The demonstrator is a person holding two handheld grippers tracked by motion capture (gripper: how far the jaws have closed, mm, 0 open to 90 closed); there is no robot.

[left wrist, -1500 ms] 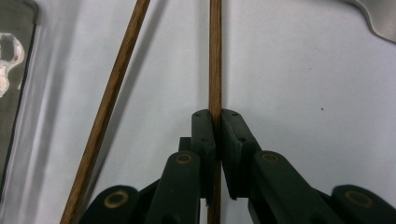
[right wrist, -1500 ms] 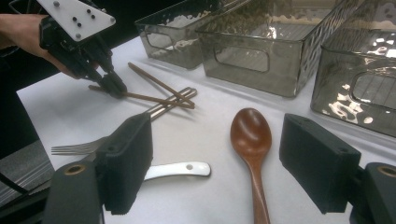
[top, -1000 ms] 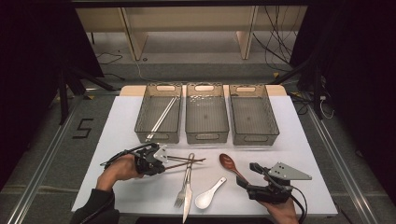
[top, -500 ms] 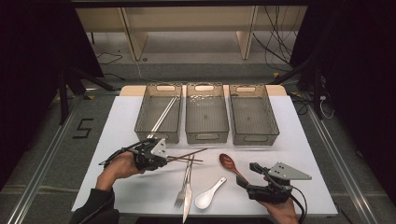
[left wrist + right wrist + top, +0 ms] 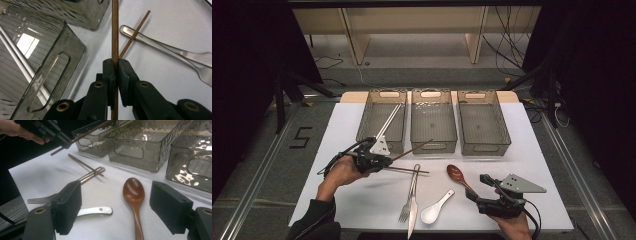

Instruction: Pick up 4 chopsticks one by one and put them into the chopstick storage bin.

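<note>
My left gripper (image 5: 387, 161) (image 5: 116, 67) is shut on a brown chopstick (image 5: 413, 149) (image 5: 115, 27), held off the table with its far end slanting up toward the middle bin (image 5: 433, 146). A second brown chopstick (image 5: 408, 170) (image 5: 135, 33) (image 5: 85, 165) lies flat on the white table, crossing the handles of a fork (image 5: 408, 199) and a knife (image 5: 413, 216). My right gripper (image 5: 478, 188) (image 5: 117, 195) rests open at the front right, its jaws on either side of a brown wooden spoon (image 5: 456, 174) (image 5: 133, 192) without touching it.
A white ceramic spoon (image 5: 435, 209) (image 5: 93, 211) lies beside the knife. Three clear grey bins stand in a row at the back: the left bin (image 5: 362, 134) holds pale chopsticks, and the right bin (image 5: 485, 148) looks bare inside. The table's front edge is near both hands.
My left gripper has risen a little with the brown chopstick, whose far end has lifted off the table toward the middle bin. The right gripper has stayed still.
</note>
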